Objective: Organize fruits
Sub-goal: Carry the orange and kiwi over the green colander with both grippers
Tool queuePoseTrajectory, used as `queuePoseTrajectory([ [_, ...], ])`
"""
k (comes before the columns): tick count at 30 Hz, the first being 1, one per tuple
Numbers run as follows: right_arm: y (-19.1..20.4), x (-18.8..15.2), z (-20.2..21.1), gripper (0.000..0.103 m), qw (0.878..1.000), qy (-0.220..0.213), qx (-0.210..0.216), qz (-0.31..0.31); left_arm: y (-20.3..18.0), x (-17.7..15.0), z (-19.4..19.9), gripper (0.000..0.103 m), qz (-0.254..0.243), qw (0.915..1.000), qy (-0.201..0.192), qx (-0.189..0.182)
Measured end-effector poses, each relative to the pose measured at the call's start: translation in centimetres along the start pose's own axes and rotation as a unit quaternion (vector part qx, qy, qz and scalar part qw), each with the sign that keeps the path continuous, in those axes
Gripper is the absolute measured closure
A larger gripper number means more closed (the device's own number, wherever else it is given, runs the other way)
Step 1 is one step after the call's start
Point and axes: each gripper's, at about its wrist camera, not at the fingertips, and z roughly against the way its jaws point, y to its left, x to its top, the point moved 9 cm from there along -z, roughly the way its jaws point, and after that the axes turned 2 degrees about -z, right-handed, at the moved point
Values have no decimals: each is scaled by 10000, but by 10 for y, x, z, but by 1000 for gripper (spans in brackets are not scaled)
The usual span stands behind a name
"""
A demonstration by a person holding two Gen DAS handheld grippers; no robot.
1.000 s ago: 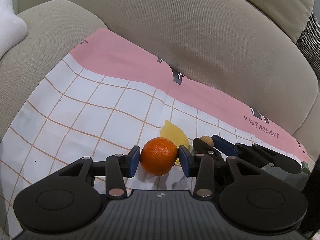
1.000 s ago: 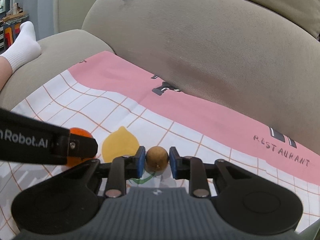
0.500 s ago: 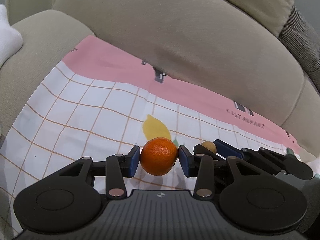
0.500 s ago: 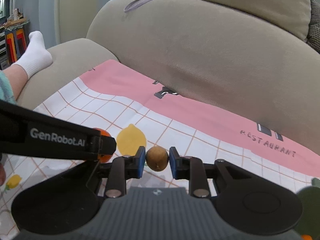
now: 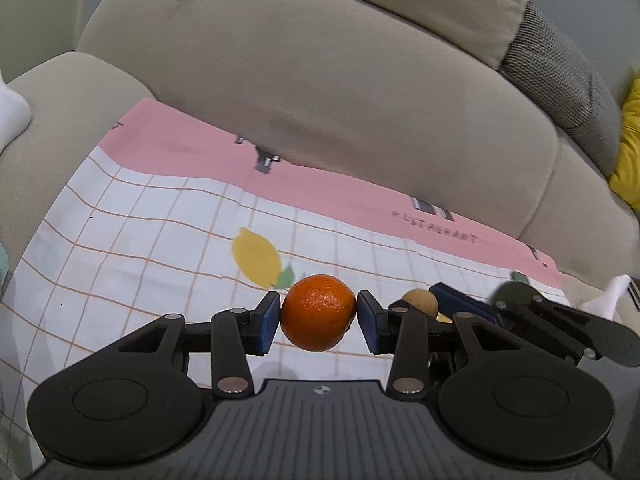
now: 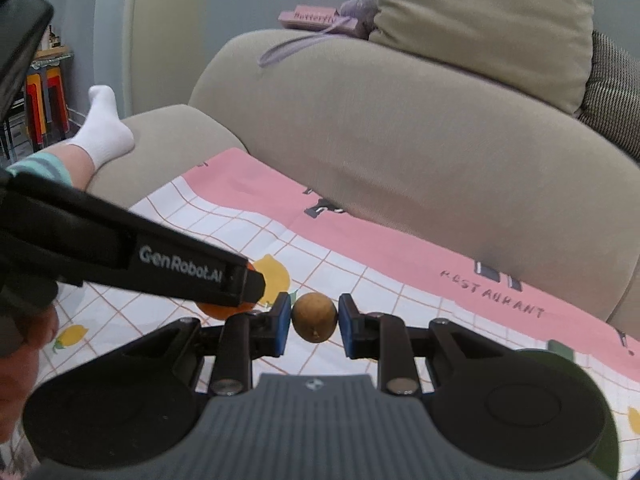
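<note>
My left gripper (image 5: 318, 318) is shut on an orange tangerine (image 5: 318, 312) and holds it above the pink and white checked cloth (image 5: 160, 216) on the sofa. My right gripper (image 6: 313, 318) is shut on a small round brown fruit (image 6: 314, 317), also lifted off the cloth. In the left wrist view the right gripper (image 5: 424, 308) sits just to the right with the brown fruit (image 5: 420, 300) between its fingers. In the right wrist view the left gripper's arm (image 6: 132, 252) crosses the left side, hiding most of the tangerine (image 6: 220, 311).
The beige sofa back (image 5: 360, 100) rises behind the cloth. A dark green round object (image 6: 560, 364) lies at the right of the cloth. A leg in a white sock (image 6: 104, 128) rests on the sofa arm at left. A yellow item (image 5: 628, 152) lies far right.
Both grippers have risen and pulled back from the cloth, each still holding its fruit. More of the sofa back and the room shows now.
</note>
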Motion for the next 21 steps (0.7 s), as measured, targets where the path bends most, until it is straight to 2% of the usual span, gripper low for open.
queuePoseTrajectory([
  [13,-38,-6,64,81,9992,-241,-292,-91,-52,-8,25,56,-347,9989,-74,-306],
  [21,-82,-26,88,81,9973,-131,-602,-394,-97,-14,23,56,-827,9952,-15,-515],
])
